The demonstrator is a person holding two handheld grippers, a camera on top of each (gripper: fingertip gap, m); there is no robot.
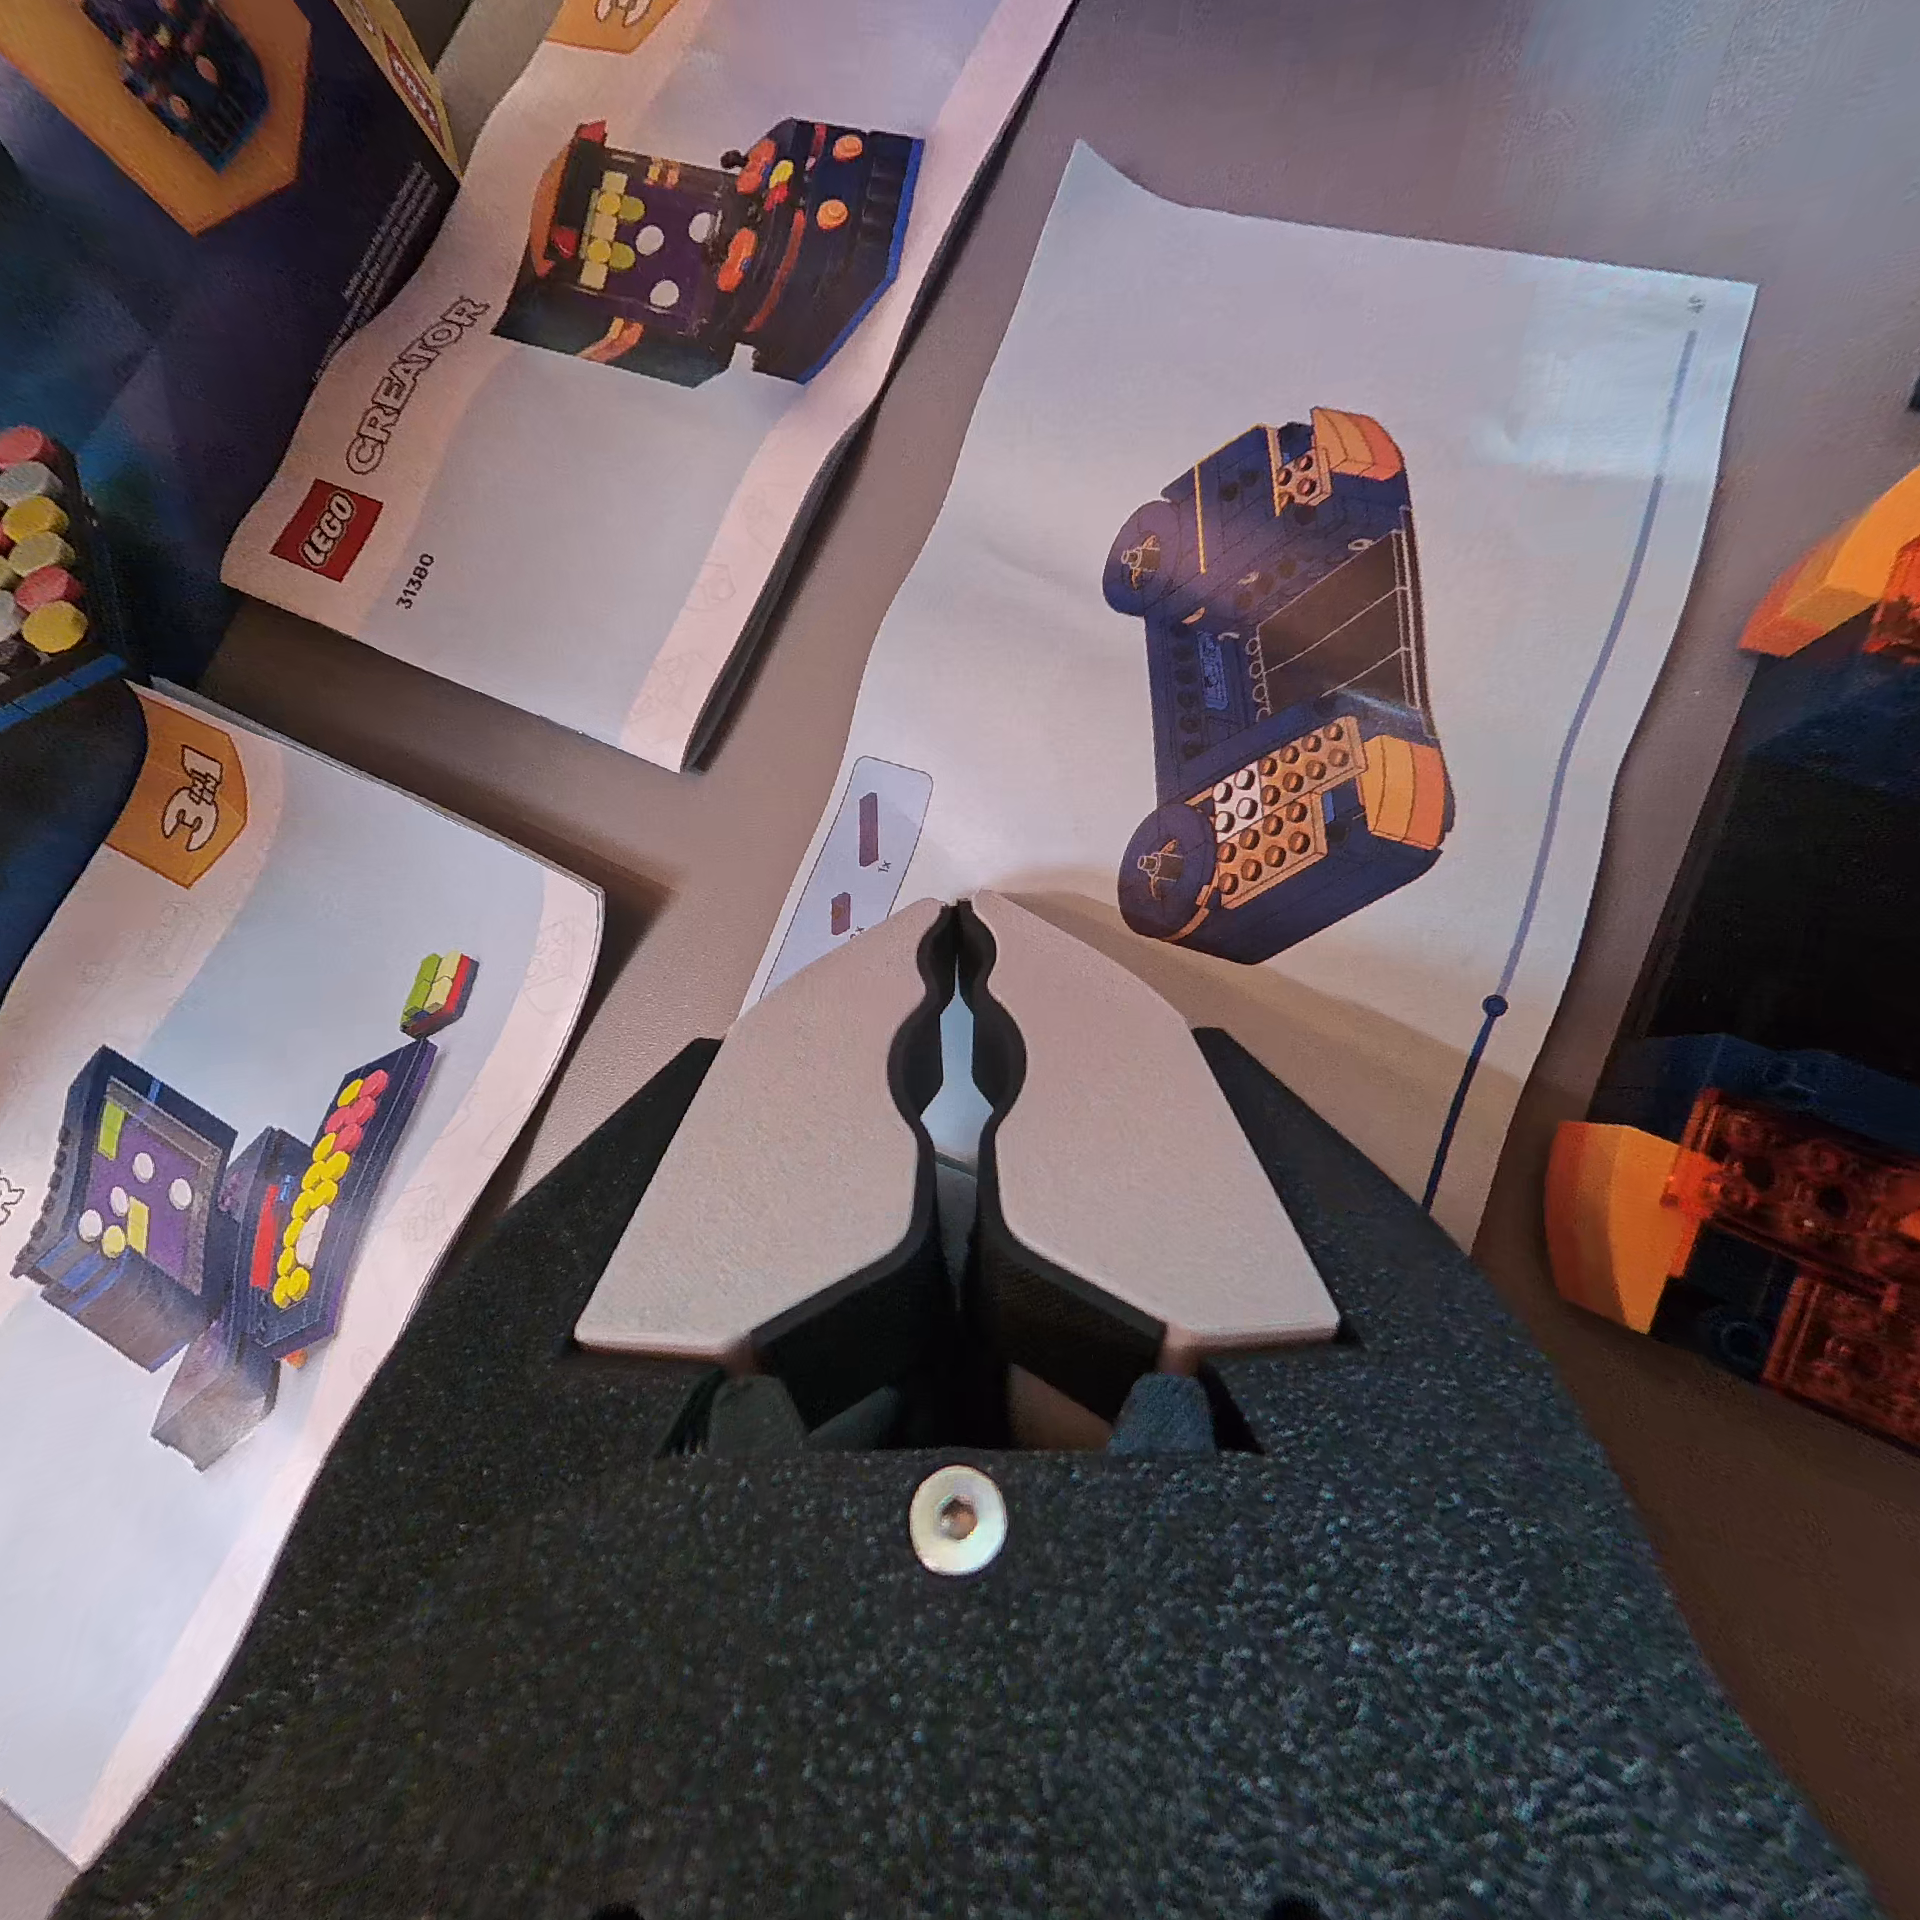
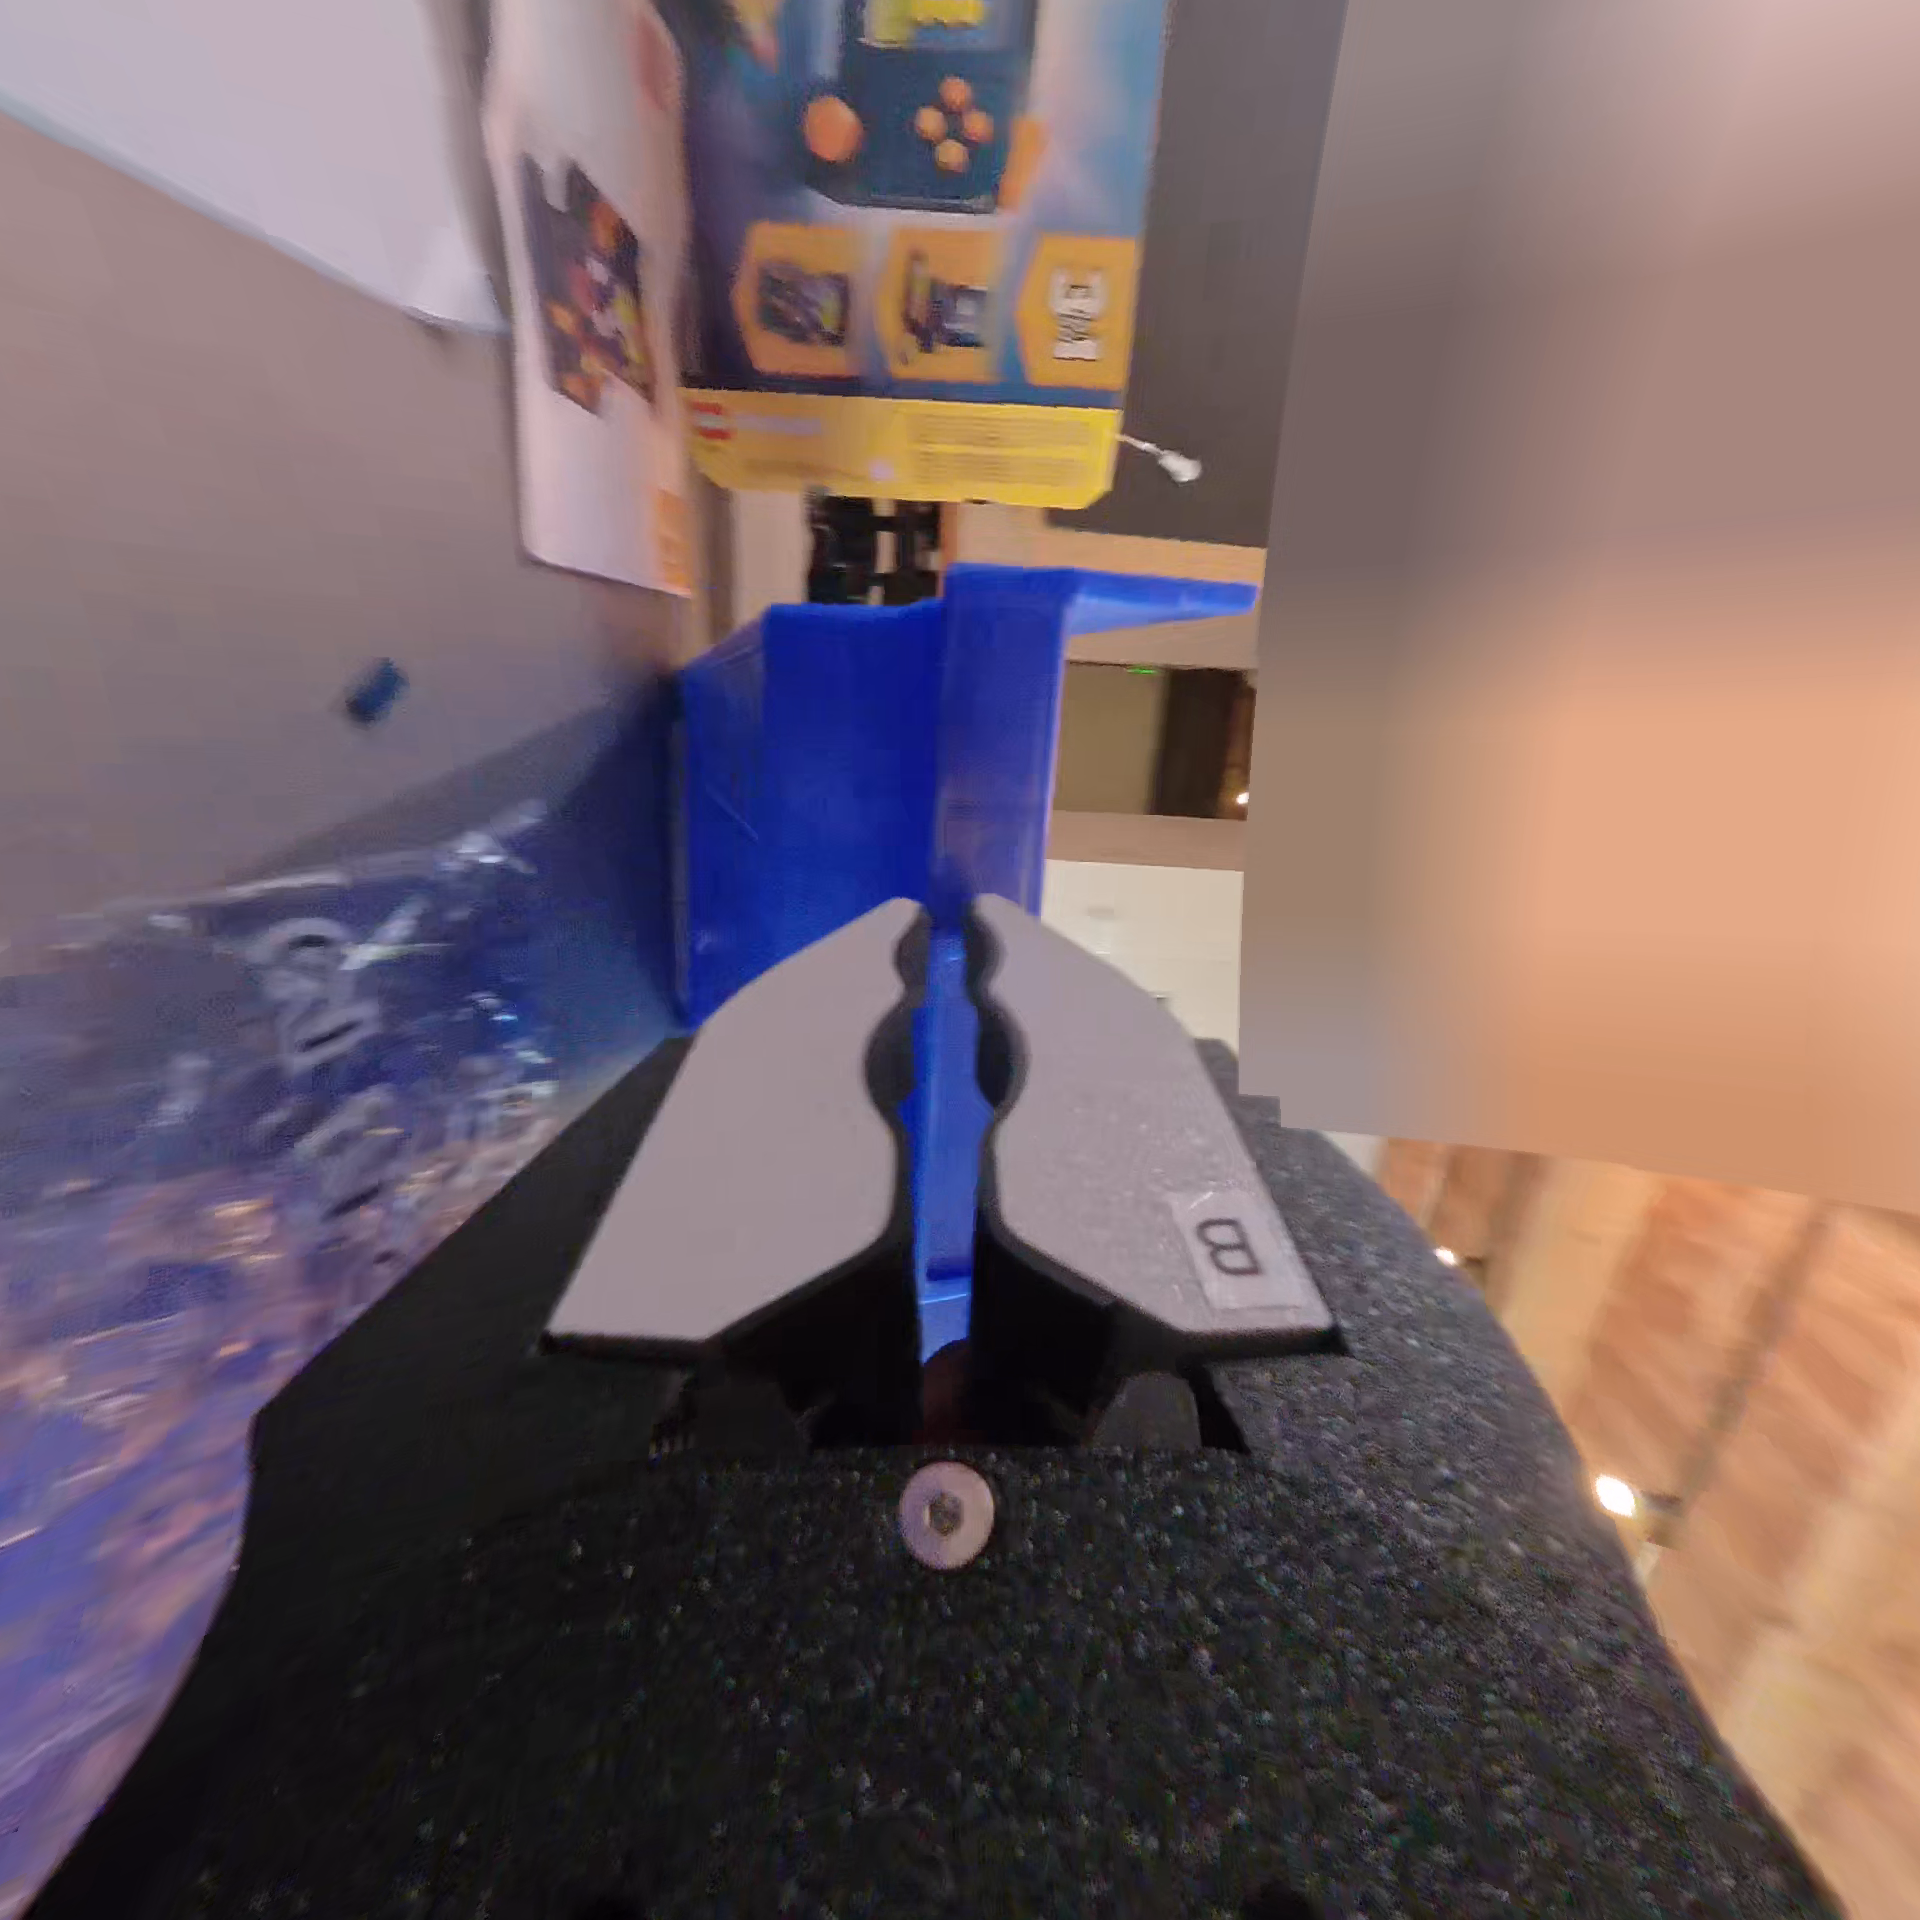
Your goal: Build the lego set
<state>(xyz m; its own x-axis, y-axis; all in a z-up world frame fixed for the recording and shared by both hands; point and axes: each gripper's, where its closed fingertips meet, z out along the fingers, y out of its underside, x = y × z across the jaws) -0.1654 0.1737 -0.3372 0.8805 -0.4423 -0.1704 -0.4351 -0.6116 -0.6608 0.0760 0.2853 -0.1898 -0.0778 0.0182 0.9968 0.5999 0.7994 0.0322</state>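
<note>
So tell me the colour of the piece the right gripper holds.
Bright blue piece, clearest in the right wrist view.

Left gripper (image 1: 958, 914) body: rough speckled black plastic, matt grey smooth finger plates, shiny metal screw (image 1: 957, 1522); instruction sheet (image 1: 1299, 436) matt creased paper; model (image 1: 1787, 1195) glossy plastic, translucent orange; blue part (image 2: 883, 748) matt layered plastic.

Left claw (image 1: 957, 912) has its tips pressed together, empty; right claw (image 2: 948, 914) is clamped with a narrow gap
</note>
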